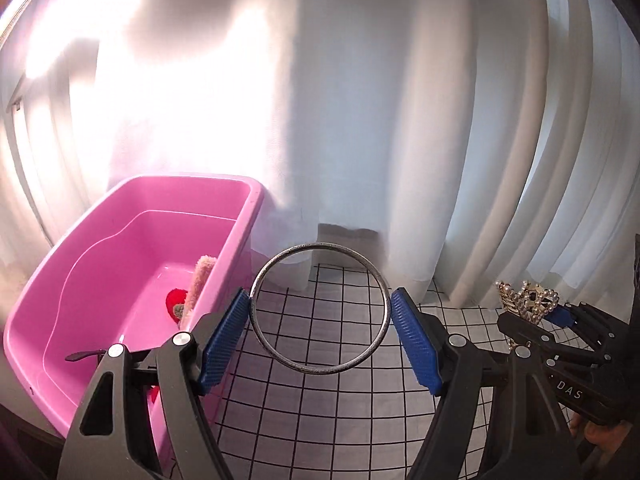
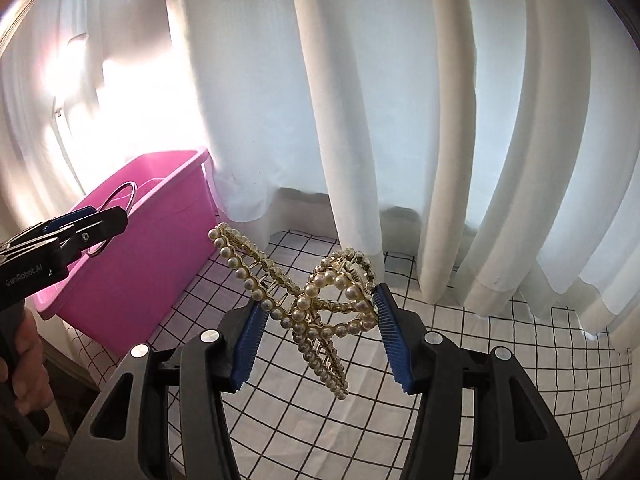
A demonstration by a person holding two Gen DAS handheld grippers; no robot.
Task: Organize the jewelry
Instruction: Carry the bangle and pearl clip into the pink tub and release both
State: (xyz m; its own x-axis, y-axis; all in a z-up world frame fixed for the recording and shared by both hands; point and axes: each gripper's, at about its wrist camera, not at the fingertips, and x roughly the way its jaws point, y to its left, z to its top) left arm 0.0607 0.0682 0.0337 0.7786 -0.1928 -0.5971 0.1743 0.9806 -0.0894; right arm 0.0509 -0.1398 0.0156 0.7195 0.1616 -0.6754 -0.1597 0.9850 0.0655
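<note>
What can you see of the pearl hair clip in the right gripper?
The pearl hair clip is a gold-toned metal claw clip, its crossed loops lined with cream pearl beads and comb teeth showing between them. It hangs tilted in the air above the grid-patterned cloth, pinched between the blue ribbed fingers of the right gripper. Nothing else touches it.

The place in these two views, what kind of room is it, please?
Probably a room at home, beside a window: long white curtains with daylight behind them, a grid-patterned cloth over the surface, and a pink plastic tub holding small accessories.
</note>
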